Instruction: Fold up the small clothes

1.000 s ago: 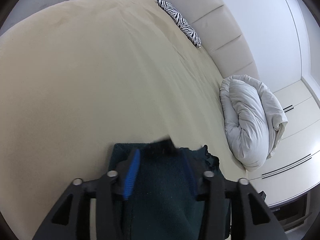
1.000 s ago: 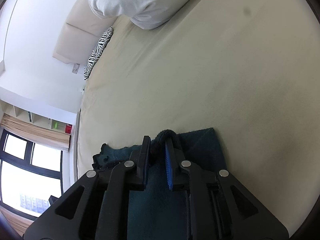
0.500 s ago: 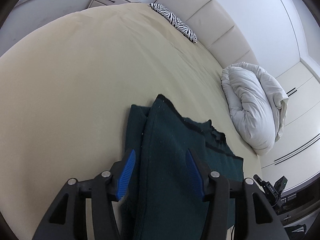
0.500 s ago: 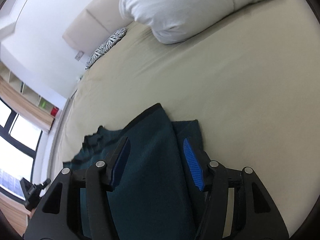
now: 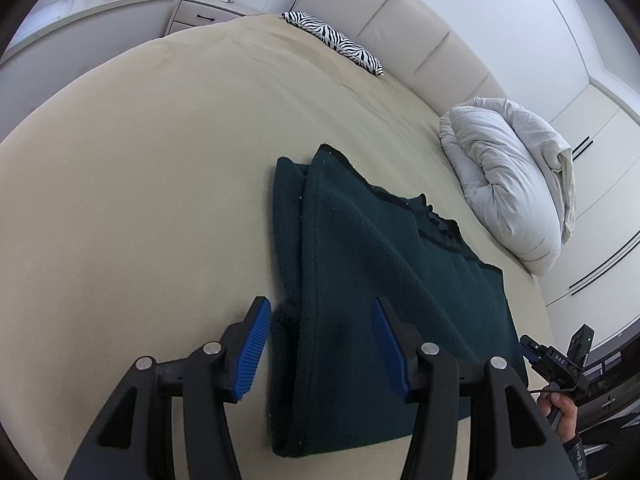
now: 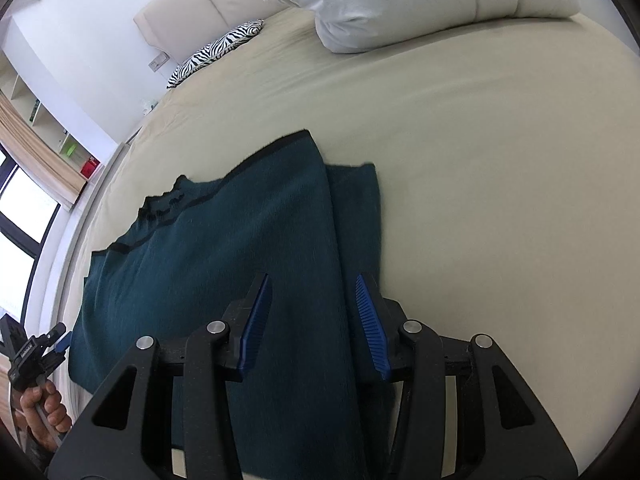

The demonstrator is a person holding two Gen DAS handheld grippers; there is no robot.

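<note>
Dark green knit garment lies folded on the beige bed, both grippers spread above it and holding nothing.

The left gripper stands over the garment's left folded edge, blue pads apart with the cloth below them, not pinched. The right gripper stands over the right fold; its jaws have just been closing a little, yet remain apart and grip nothing. A narrower layer shows beside the top fold. A white duvet and a zebra-striped pillow lie near the headboard.
</note>
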